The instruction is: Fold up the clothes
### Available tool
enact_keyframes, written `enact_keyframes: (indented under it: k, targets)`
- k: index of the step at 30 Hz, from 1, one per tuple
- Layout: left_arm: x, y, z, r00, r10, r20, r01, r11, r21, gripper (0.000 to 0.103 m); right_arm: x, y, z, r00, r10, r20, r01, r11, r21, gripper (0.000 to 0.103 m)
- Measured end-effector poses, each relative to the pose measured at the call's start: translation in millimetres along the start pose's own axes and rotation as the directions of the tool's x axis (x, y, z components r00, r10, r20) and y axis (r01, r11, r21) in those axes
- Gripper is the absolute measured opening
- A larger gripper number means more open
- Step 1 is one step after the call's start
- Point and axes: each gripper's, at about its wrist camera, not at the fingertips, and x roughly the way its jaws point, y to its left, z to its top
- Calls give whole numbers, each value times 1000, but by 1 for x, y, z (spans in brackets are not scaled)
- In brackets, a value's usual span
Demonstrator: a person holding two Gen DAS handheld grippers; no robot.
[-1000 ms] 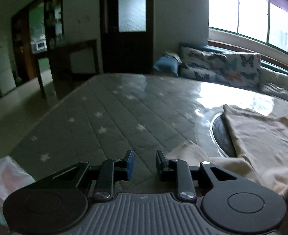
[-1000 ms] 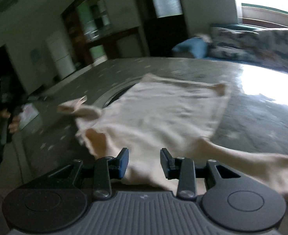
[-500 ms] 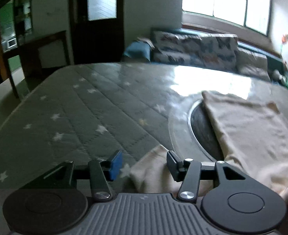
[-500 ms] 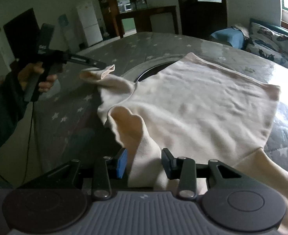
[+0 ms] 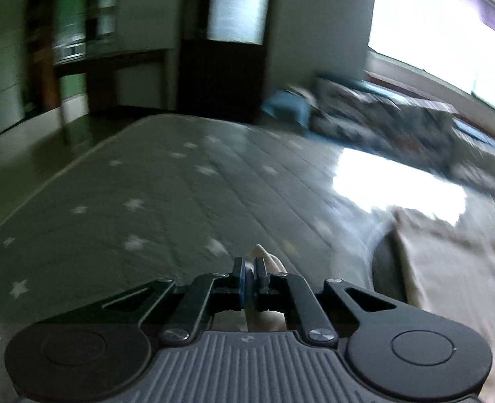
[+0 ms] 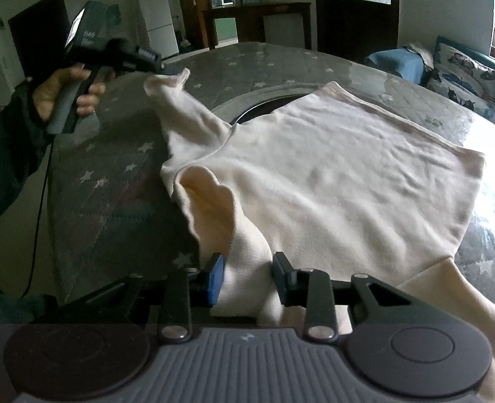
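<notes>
Cream long-sleeved top (image 6: 334, 181) spread flat on a grey star-quilted table cover (image 6: 113, 174), hem towards a sofa (image 6: 465, 67), partly over a dark round inset (image 6: 264, 104) in the table.

Left gripper (image 5: 250, 270) closed tight on the cuff of one sleeve (image 6: 183, 114), lifted clear of the table and pulled taut; a tip of cream fabric poking out past the fingers. Left-wrist view streaked with motion blur.

Right gripper (image 6: 246, 277) with jaws parted, straddling a bunched fold of the near sleeve (image 6: 247, 268), not clamped on it.

Likely step: folding the sleeves in across the body. Best done by closing the right jaws squarely on the fold before lifting, keeping the left sleeve taut but not dragging the body off its flat lie, then laying each sleeve straight across the chest without creases.
</notes>
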Motion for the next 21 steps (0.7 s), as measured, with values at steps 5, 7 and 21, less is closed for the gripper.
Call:
enact_keyframes:
  k: [5,7,21]
  targets:
    - [14,26,10,997,-60,42,67,979,-194,21,1,0,1,1000,-4,-8,4,1000,-9,31]
    - [16,31,10,999,-44,12,45,981,-186,27,1,0,1,1000,-1,-9,1,1000,-10,32]
    - [25,7,-28,992,96,-80,-90,993,81,23,4,3,1,999,-30,-21,29,997,-65,27]
